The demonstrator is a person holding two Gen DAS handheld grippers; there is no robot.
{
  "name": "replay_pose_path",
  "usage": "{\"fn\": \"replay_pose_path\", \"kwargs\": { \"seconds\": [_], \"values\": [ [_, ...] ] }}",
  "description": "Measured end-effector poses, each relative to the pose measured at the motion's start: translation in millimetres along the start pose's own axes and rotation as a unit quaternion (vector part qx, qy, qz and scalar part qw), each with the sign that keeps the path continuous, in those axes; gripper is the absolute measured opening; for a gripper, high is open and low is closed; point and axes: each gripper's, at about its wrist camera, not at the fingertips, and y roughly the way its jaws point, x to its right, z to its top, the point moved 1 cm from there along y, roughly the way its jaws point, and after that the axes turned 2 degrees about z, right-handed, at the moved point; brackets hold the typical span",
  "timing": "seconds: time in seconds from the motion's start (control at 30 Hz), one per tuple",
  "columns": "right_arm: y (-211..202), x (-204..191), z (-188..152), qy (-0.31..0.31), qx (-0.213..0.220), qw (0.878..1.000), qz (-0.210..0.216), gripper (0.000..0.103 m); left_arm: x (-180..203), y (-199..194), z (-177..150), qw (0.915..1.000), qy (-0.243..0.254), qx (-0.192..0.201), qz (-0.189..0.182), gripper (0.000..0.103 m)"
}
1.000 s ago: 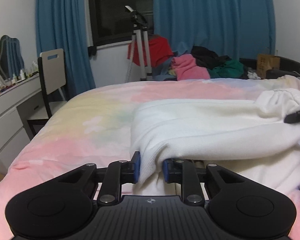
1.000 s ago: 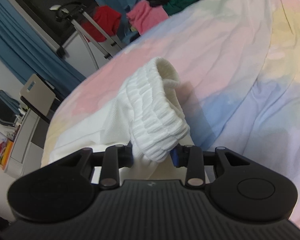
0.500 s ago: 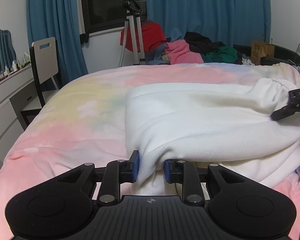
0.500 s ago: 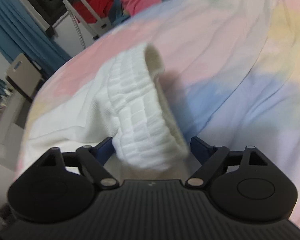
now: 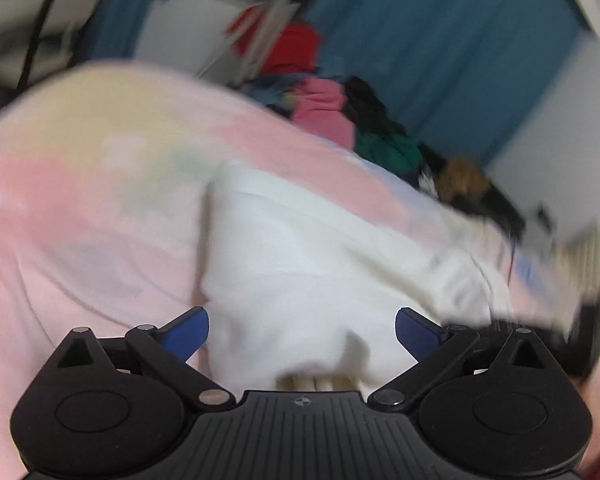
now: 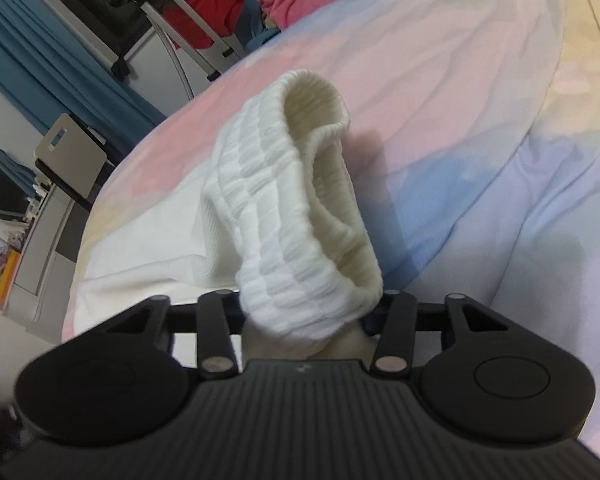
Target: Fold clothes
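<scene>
A white knit garment (image 5: 300,256) lies on the pastel bedspread (image 5: 80,184). My left gripper (image 5: 302,332) is open, its blue pads wide apart on either side of the garment's near edge. The view is blurred and tilted. In the right wrist view the garment's ribbed cuff (image 6: 300,208) stands up in front of my right gripper (image 6: 304,316). The jaws are drawn close around the cuff's base, with the pads hidden behind the fabric. The rest of the garment (image 6: 148,240) spreads to the left.
A pile of red, pink, green and black clothes (image 5: 332,108) sits at the far edge of the bed below blue curtains (image 5: 440,60). A tripod (image 6: 180,20), a chair (image 6: 72,152) and a dresser (image 6: 40,248) stand left of the bed.
My left gripper has opened and let go of the garment's edge, and its view has swung and tilted. My right gripper, wide open half a second ago, has closed in on the cuff.
</scene>
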Motion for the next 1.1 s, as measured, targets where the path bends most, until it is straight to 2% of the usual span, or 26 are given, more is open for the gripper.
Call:
{"fn": "replay_pose_path", "kwargs": {
  "seconds": [0.07,0.13,0.2,0.27,0.33,0.43,0.5,0.6,0.77,0.9,1.0,1.1],
  "values": [
    [-3,-6,-1,-0.018,0.009,1.000,-0.008,0.046,-18,18,5,0.9982,-0.055,-0.022,-0.007,0.098],
    [-8,-9,-1,-0.027,0.019,0.999,-0.010,0.044,-31,36,6,0.9940,-0.097,-0.049,-0.018,0.090],
    [-15,-15,-1,-0.036,0.032,0.999,-0.010,0.043,-25,35,8,0.9954,-0.084,-0.043,-0.013,0.090],
    [-22,-24,-1,-0.046,0.047,0.998,-0.008,0.042,-19,34,10,0.9968,-0.070,-0.036,-0.009,0.079],
    [-30,-31,-2,-0.049,0.060,0.997,0.000,0.040,-13,33,12,0.9980,-0.056,-0.029,-0.004,0.062],
    [-43,-45,0,-0.063,0.081,0.995,0.001,0.037,-3,31,15,0.9992,-0.035,-0.019,0.003,0.046],
    [-53,-52,6,-0.067,0.090,0.994,0.008,0.035,3,30,16,0.9997,-0.021,-0.012,0.008,0.041],
    [-72,-59,22,-0.071,0.107,0.992,0.017,0.034,26,20,33,0.9994,-0.029,-0.010,-0.018,0.038],
    [-125,-39,76,-0.063,0.149,0.987,0.019,0.034,120,24,72,0.9985,0.012,0.000,-0.054,0.037],
    [-164,4,131,-0.031,0.183,0.983,0.007,0.034,221,63,104,0.9944,0.069,0.006,-0.080,0.037],
    [-184,43,171,0.002,0.208,0.978,-0.009,0.034,283,110,121,0.9904,0.090,0.003,-0.105,0.038],
    [-187,86,205,0.047,0.224,0.973,-0.034,0.034,335,175,122,0.9874,0.097,-0.014,-0.124,0.038]
  ]
}}
